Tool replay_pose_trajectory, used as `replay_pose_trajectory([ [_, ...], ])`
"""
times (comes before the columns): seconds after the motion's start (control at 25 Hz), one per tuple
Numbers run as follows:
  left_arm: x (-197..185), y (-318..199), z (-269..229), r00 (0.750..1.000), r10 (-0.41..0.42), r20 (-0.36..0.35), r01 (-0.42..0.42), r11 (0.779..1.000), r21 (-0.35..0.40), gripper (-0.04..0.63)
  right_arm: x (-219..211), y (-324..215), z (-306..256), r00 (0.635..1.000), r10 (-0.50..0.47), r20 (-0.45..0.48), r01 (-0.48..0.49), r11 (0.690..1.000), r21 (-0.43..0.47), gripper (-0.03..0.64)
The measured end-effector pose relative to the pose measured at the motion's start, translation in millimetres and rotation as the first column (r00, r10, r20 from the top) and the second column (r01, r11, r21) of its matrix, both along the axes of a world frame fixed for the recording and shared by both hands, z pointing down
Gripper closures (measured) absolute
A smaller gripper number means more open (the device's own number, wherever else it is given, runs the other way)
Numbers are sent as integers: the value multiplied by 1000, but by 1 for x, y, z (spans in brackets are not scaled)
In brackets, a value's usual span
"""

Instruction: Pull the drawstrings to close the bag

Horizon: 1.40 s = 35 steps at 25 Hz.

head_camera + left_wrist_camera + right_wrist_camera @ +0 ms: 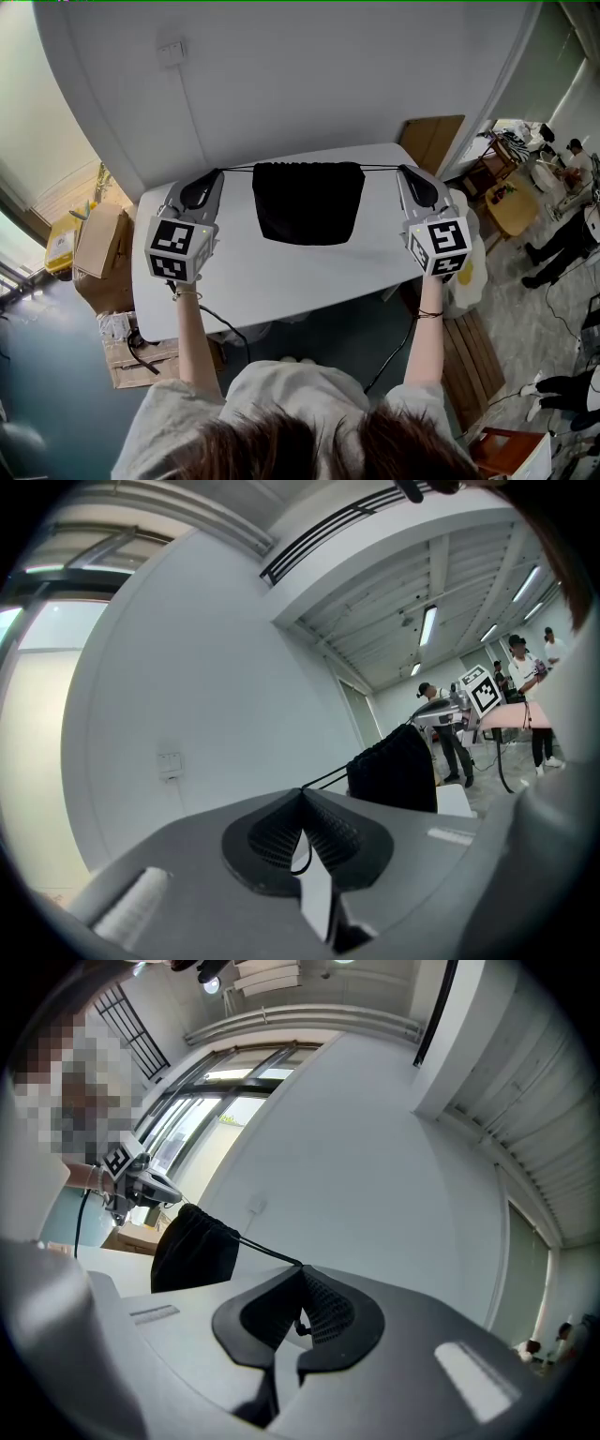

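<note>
A black drawstring bag (307, 202) is strung between my two grippers over the white table (281, 281), its gathered top edge pulled into a straight line. Thin black drawstrings (236, 170) run taut from each upper corner. My left gripper (217, 172) is shut on the left string's end, and a loop of cord pokes out below its pads (323, 832). My right gripper (401, 170) is shut on the right string. In the left gripper view the bag (394, 771) hangs to the right of the jaws. In the right gripper view the bag (192, 1246) hangs to the left.
A white wall (281, 84) stands right behind the table. Cardboard boxes (98, 244) sit on the floor at the left. Wooden boards (433, 139) lean at the back right, near a wooden stool (511, 211) and people (562, 234) standing farther right.
</note>
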<state>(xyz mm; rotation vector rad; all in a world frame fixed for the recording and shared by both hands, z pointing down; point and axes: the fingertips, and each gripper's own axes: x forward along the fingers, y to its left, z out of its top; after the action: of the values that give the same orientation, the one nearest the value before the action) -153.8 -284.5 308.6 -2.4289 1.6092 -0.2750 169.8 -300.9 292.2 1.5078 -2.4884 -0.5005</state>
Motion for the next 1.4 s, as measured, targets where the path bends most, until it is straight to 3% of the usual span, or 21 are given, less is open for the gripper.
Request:
replay_pose_trajectory([
  [1.4, -5, -10, -10, 1000, 12, -11, -12, 999, 34, 594, 32, -2, 0, 991, 89, 95, -91, 996, 14, 606],
])
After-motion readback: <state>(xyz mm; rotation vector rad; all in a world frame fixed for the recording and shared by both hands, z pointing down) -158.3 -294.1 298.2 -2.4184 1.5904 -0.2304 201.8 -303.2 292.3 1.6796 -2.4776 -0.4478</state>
